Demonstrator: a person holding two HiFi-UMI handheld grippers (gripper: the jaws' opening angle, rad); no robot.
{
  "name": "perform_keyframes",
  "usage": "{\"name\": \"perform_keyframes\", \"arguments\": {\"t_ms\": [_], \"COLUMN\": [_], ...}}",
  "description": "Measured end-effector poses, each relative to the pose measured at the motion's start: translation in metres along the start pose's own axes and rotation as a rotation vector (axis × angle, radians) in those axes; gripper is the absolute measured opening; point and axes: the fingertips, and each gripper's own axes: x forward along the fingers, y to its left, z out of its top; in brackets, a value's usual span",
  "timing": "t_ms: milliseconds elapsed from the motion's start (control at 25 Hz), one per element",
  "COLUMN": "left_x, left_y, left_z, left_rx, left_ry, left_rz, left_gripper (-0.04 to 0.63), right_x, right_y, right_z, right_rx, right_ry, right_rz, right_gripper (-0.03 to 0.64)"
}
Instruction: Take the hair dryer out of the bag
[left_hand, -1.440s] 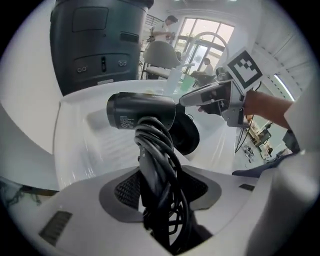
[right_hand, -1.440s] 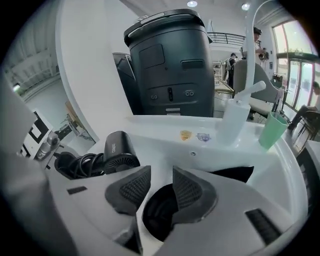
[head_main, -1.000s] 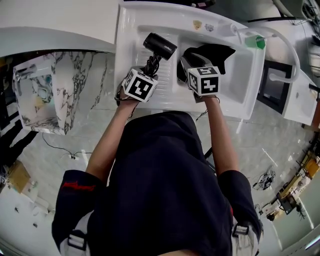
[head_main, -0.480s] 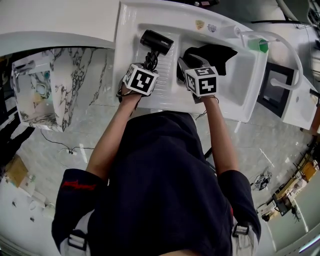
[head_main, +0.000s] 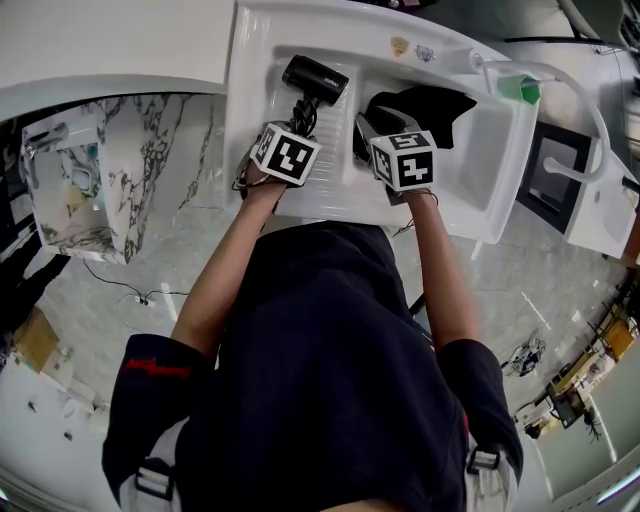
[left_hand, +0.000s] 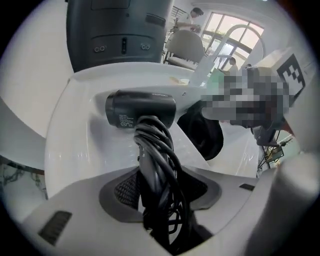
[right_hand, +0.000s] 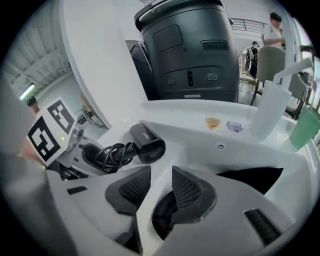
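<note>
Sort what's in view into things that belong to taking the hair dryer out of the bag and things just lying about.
Job: hair dryer, held by the left gripper; black bag; right gripper on the bag's edge.
Lying about: white sink, faucet, green item, dark grey machine behind.

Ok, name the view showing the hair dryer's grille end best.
Right gripper view: the hair dryer is unobstructed, its grille end facing the camera. The left gripper view shows its barrel behind the wrapped cord; the head view shows it small, from above.
</note>
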Motion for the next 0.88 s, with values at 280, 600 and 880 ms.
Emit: {"name": "perform_keyframes", "arguments": {"t_ms": [280,600,880], "left_x": [0.007,0.009,0.006], "left_y": [0.002,0.001,0.0], "left_z": [0.0,0.0,-0.002], "left_rx": [0.032,0.045,0.026], "left_ry": [0.008,0.023,0.025], "left_rz": [0.01,0.014,0.0], "left_gripper": [0.215,0.216,0.216], "right_x": [-0.002,-0.005,-0.01], "right_y": [-0.006,-0.012,-0.014], "right_z": [-0.002,-0.002,0.002], "right_rx": [0.015,0.035,0.051], "right_ry": [-0.002,-0.01,-0.026], "right_rz": [-0.007,-0.015,-0.023], "right_gripper": [0.137,0.137,0.137]}}
